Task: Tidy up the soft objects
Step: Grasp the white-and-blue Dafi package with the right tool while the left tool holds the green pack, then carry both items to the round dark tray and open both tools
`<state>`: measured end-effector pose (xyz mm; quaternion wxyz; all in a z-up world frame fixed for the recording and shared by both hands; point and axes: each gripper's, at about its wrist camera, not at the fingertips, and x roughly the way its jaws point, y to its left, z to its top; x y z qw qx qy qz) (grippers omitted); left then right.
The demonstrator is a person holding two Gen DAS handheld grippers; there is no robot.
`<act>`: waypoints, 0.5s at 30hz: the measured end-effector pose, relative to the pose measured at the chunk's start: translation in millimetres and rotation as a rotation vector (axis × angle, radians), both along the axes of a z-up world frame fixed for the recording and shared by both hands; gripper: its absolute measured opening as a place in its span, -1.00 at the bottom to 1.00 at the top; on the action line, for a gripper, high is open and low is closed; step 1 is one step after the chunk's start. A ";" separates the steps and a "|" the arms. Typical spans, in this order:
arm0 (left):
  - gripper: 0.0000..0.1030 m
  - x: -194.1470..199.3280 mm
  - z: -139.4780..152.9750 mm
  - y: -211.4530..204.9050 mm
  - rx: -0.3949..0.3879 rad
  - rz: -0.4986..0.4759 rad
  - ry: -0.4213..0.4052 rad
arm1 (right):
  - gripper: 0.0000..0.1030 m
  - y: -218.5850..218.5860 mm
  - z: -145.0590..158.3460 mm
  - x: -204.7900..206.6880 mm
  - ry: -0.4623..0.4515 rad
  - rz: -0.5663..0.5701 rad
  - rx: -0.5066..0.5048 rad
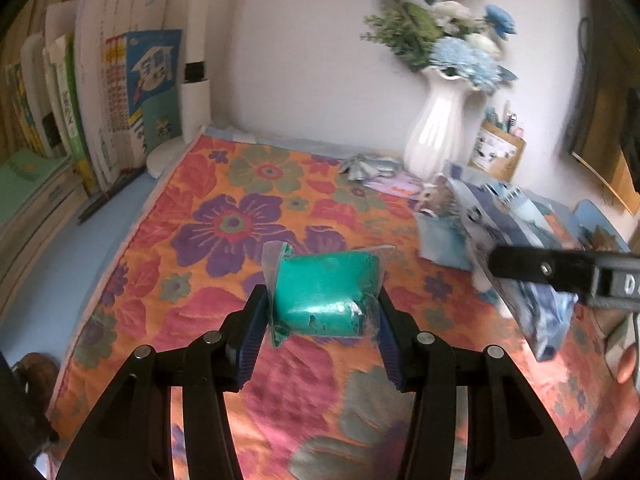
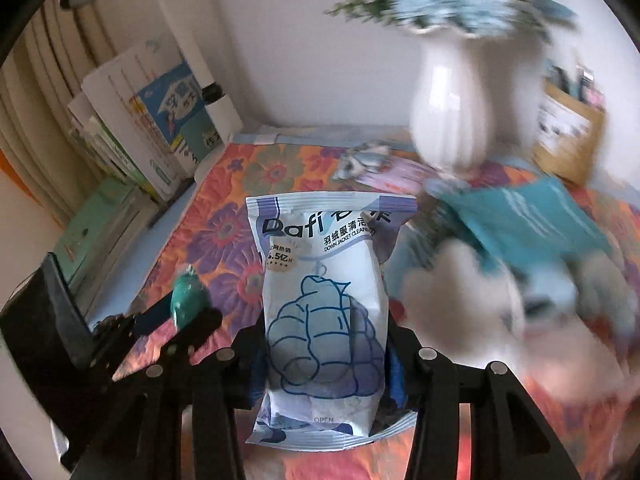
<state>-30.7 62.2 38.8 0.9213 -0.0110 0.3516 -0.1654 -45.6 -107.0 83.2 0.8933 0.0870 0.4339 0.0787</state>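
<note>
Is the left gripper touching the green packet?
Touching. The left wrist view shows the left gripper with both blue pads pressed against the green packet.

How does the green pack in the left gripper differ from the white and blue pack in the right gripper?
The green pack is a plain lump in clear wrap; the wipes pack is white and blue with printed text and a jacket drawing. The green pack looks short and blocky, the wipes pack long and flat. Both are clamped: left gripper, right gripper.
</note>
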 end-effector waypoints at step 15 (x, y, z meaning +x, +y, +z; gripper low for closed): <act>-0.07 -111.7 52.0 -108.8 -0.021 -0.320 -0.066 | -0.12 -91.8 23.9 -150.3 -0.018 -0.101 0.040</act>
